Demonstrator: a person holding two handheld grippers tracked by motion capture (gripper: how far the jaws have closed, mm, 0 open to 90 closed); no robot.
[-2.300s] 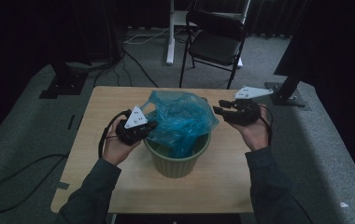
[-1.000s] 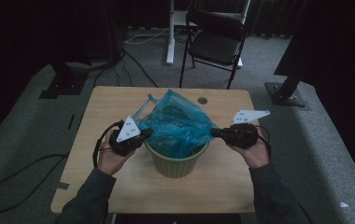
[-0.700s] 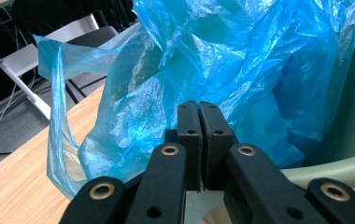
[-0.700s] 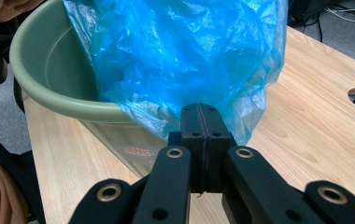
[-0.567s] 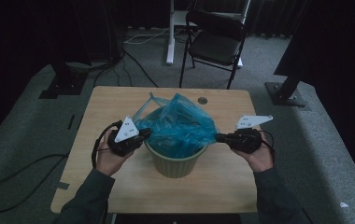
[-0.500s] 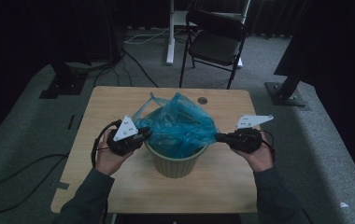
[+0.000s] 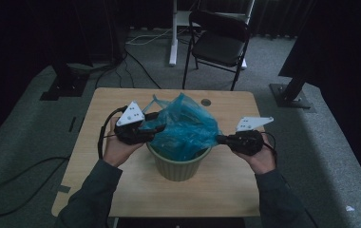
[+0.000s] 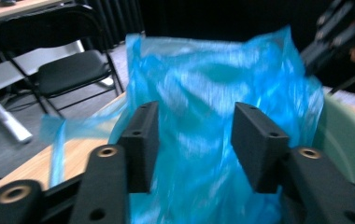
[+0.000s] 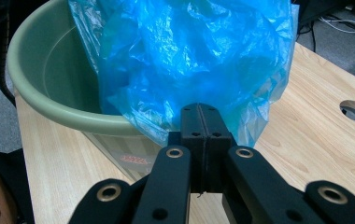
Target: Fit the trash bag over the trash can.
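A pale green plastic bin (image 7: 177, 166) stands mid-table with a crumpled blue plastic bag (image 7: 183, 128) bulging out of it. My left gripper (image 7: 157, 122) is at the bag's left side, just above the rim. Its jaws have just been opening and now stand apart in the left gripper view (image 8: 194, 112); the blue bag (image 8: 203, 93) lies just beyond them and the pads do not press on it. At the bin's right, my right gripper (image 7: 219, 138) is shut on the bag's stretched edge. Its jaws (image 9: 199, 109) meet on the film (image 9: 189, 56) beside the bin's rim (image 9: 49, 107).
The wooden table (image 7: 226, 190) has a round cable hole (image 7: 206, 102) behind the bin. A black folding chair (image 7: 219, 45) stands beyond the far edge. Cables lie on the grey floor at the left (image 7: 26, 175). A stand's base (image 7: 292, 95) sits off the right corner.
The left gripper has opened, let go of the bag and lifted a little toward it. The right gripper has stayed put, still pinching the bag's edge.
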